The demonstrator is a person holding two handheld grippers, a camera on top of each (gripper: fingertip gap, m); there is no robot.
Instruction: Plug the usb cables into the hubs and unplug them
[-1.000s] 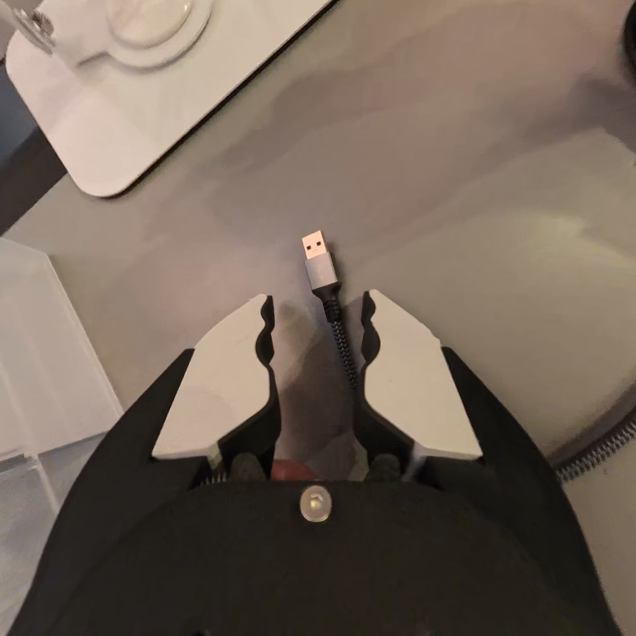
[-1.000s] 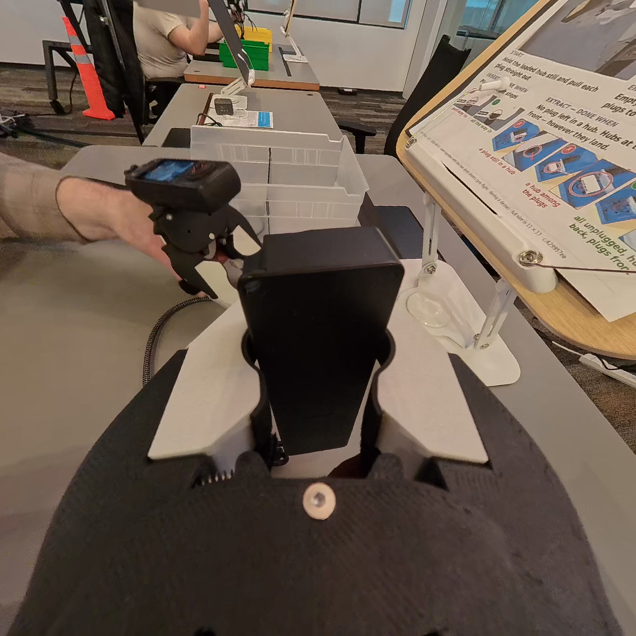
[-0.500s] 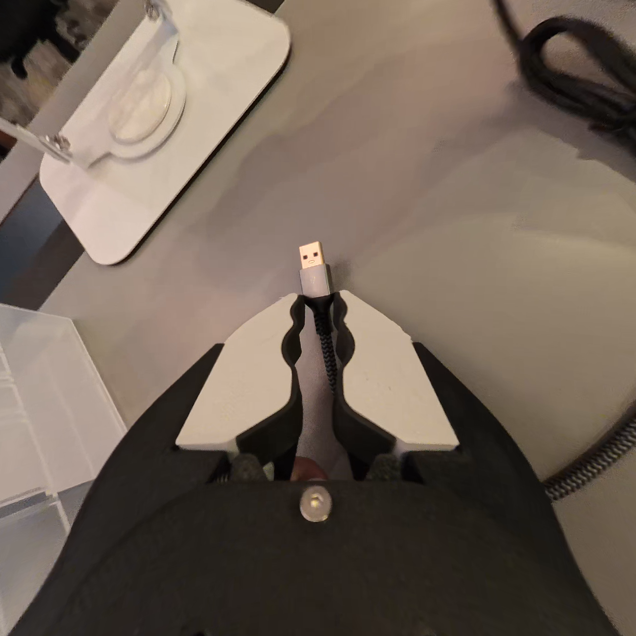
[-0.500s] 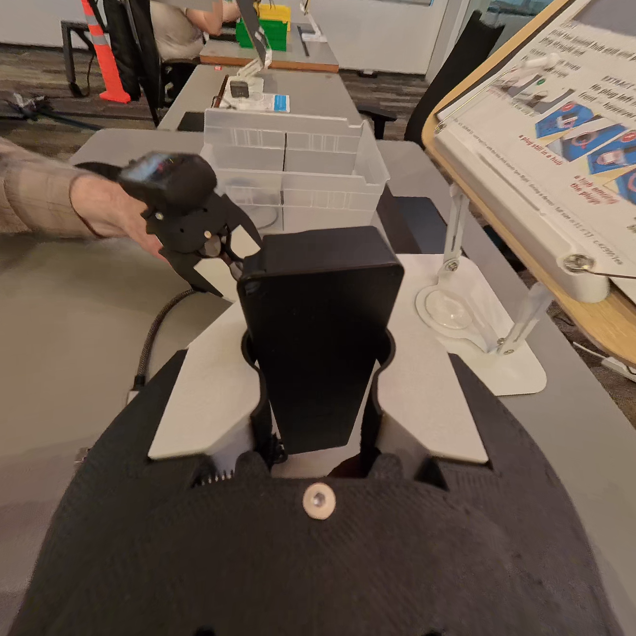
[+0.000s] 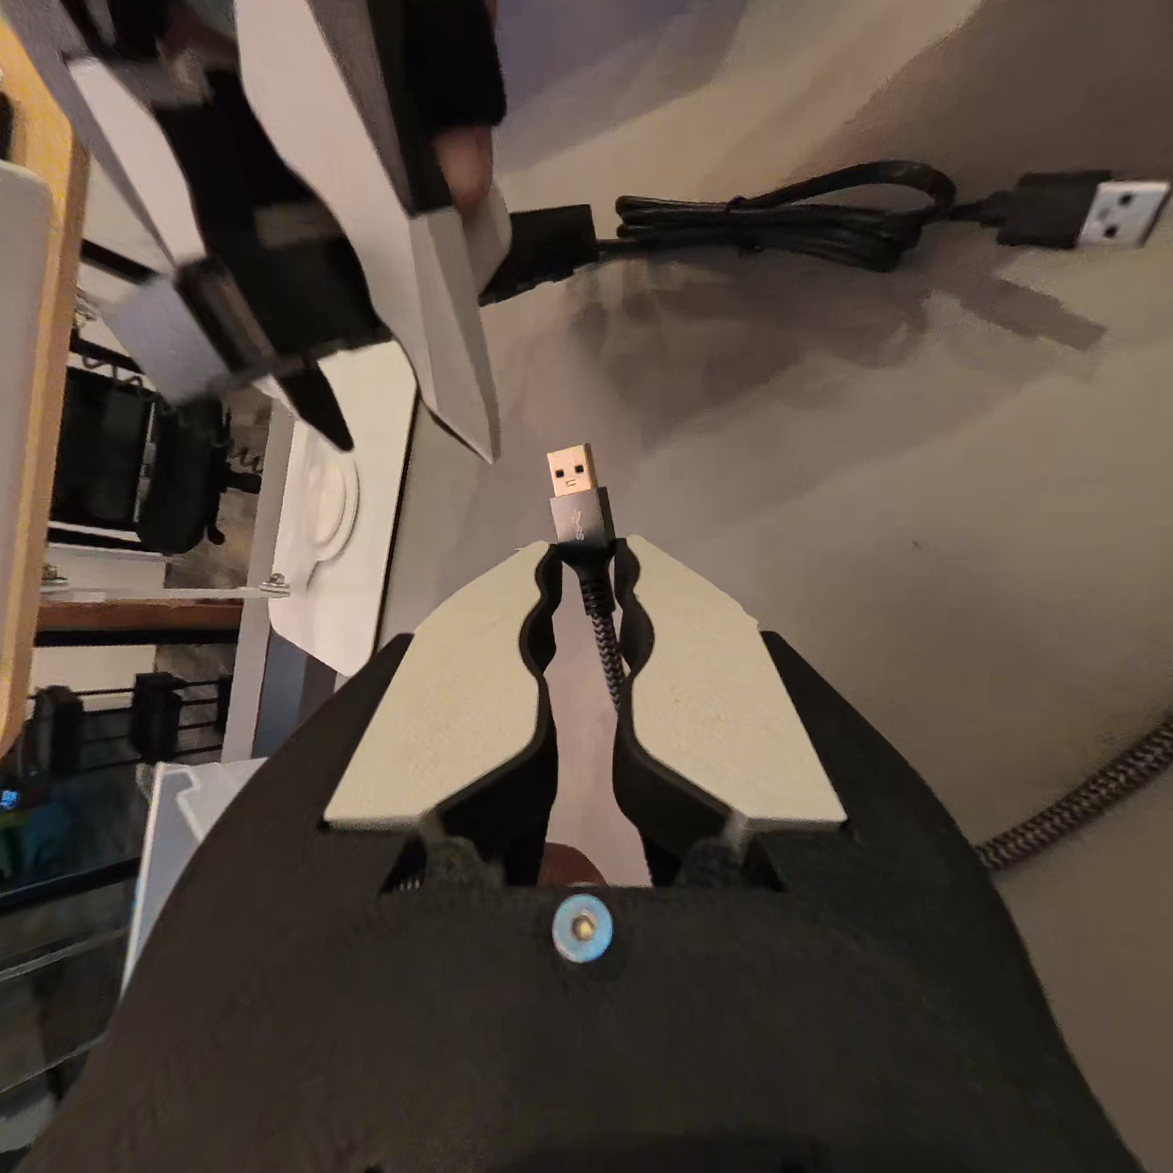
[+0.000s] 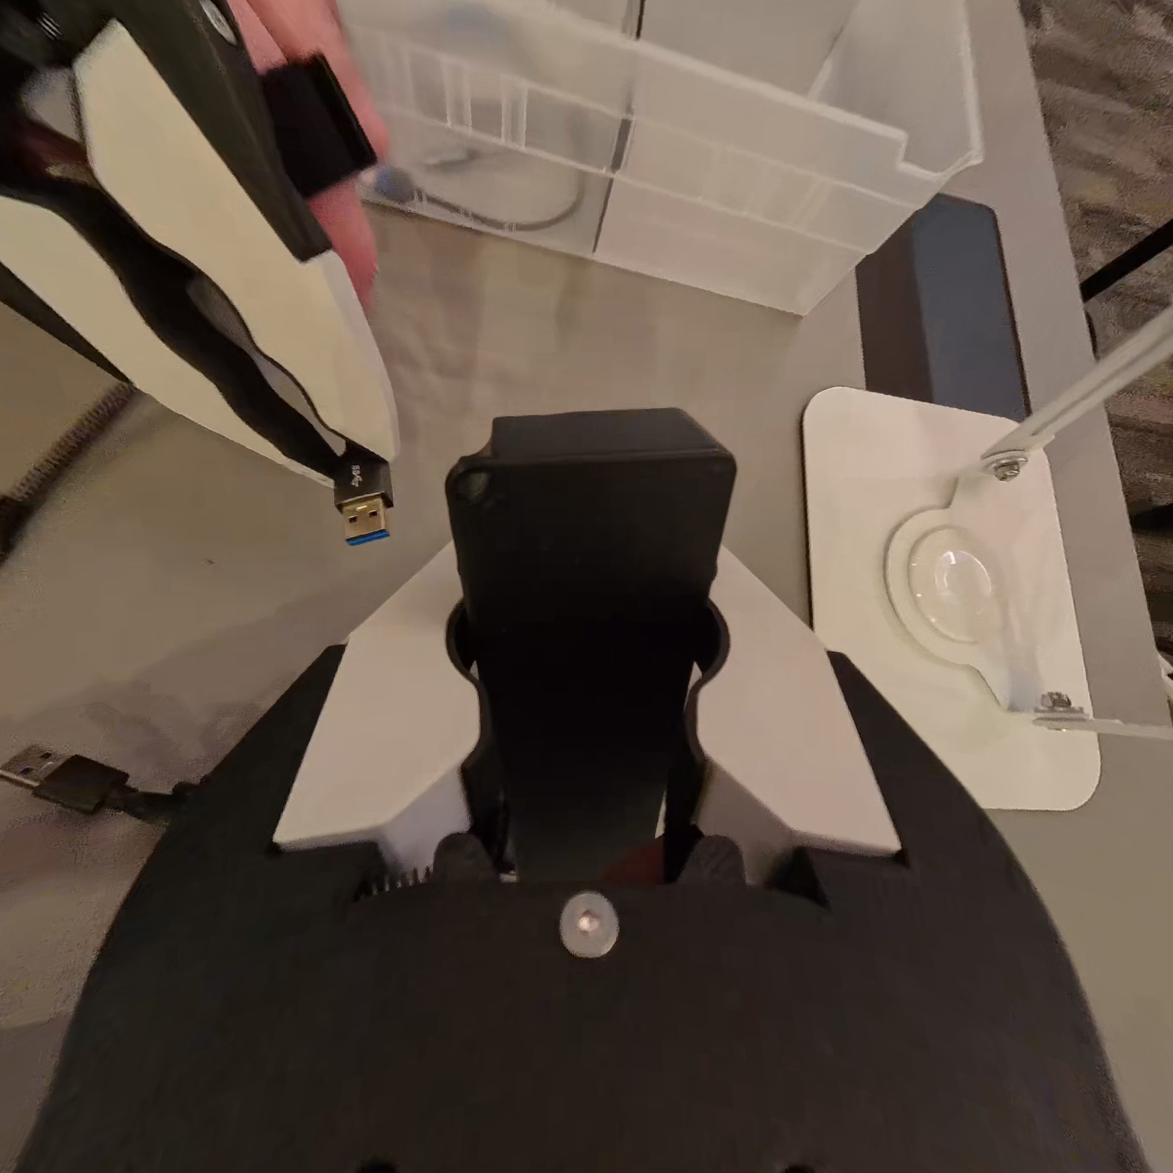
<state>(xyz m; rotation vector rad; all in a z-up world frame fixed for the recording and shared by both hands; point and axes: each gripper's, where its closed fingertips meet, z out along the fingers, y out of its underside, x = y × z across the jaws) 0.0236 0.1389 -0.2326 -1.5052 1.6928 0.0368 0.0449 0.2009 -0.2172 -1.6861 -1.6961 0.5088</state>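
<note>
The left gripper [image 5: 584, 547] is closed on the braided cable [image 5: 600, 625] just behind the plug [image 5: 576, 492], so that the grey plug shell and its gold metal tip stand clear ahead of the fingertips. The right gripper [image 6: 587, 625] is clamped on the black hub [image 6: 590, 546], which stands up between its fingers with its far end free. In the right wrist view the plug [image 6: 363, 504] hangs just left of the hub's near-left corner, apart from it and pointing down and toward the camera. The step in hand appears to be insertion, and no port is visible in either view, so which face of the hub takes the plug cannot be told. Hold the hub rigid. Turn one tool until the metal tip faces the port squarely, long edges parallel to the slot. Because the grip sits on the flexible cable and not on the shell, the plug will likely pivot under load; push slowly, straight along the plug axis, and stop and realign if it tilts. Keep the loose braided run, which trails off to the right on the grey table [image 5: 888, 508], free of tension. The black bundled cable [image 5: 781, 219] lies far right on the table, with a clear bin [image 6: 730, 159] beyond the hub and a white stand base [image 6: 952, 749] right of it.
</note>
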